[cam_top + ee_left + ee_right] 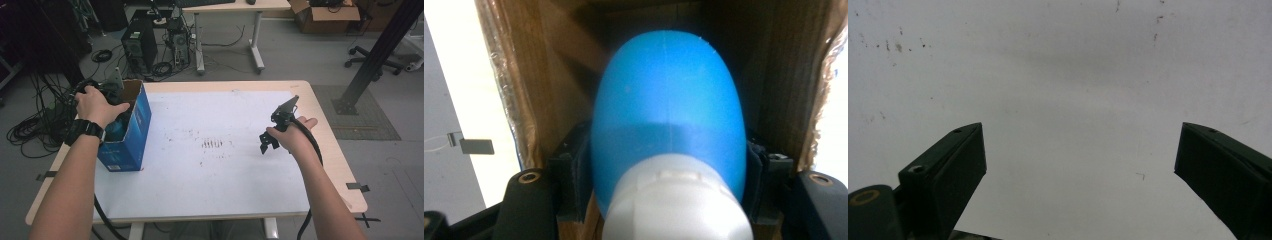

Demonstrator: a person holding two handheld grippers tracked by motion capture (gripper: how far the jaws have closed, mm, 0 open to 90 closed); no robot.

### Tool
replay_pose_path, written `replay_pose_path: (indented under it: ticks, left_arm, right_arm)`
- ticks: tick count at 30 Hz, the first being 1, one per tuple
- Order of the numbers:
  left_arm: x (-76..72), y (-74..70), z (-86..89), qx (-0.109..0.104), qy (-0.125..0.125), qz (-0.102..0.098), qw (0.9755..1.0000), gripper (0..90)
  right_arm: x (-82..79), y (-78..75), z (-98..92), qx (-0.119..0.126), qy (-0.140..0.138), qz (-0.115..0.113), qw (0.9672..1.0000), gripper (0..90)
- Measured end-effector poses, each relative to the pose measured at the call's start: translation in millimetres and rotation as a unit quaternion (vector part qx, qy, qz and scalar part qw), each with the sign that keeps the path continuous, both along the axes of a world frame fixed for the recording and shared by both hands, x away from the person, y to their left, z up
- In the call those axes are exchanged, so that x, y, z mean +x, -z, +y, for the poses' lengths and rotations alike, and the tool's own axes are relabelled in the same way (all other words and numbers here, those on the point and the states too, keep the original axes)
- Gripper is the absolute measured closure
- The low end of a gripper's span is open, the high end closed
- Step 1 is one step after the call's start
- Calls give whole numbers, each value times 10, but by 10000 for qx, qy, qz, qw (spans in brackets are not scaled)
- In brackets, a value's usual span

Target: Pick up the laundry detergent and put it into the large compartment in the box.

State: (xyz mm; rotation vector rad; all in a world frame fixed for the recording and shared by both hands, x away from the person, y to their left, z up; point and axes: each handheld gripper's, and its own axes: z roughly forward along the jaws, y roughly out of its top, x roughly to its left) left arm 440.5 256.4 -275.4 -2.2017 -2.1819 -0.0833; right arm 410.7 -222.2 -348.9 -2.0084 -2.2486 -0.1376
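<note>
Inside the blue cardboard box (131,131), the left gripper (669,165) clamps a blue bottle (669,110) and should release it only once seated, while the right gripper (1080,160), jaws apart, waits.

From above, my left claw (107,95) is sunk into the blue carton (131,135), its tips hidden behind the carton's wall. In the left gripper view, the blue bottle (669,110) hides the carton's floor, its white cap (676,200) is cut off at the bottom edge, and I can't tell whether the pads (574,185) press it.
</note>
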Motion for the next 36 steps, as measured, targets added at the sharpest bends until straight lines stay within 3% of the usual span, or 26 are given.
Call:
replay_pose_path:
  ticks: [10,24,30,36]
  left_arm:
    - [-29,-134,-3,55,33,-111,9999,310]
    - [-73,-669,-127,260,188,-483,9983,306]
    - [-71,-810,-311,280,322,-557,9975,295]
    - [-76,-870,-599,164,504,-565,9970,266]
  right_arm:
    - [-16,-13,-7,12,6,-8,10000,66]
    - [-43,-73,-9,54,20,-58,10000,66]
    - [-35,-76,-11,71,6,-69,10000,66]
    - [-47,-93,-17,72,-24,-85,9999,66]
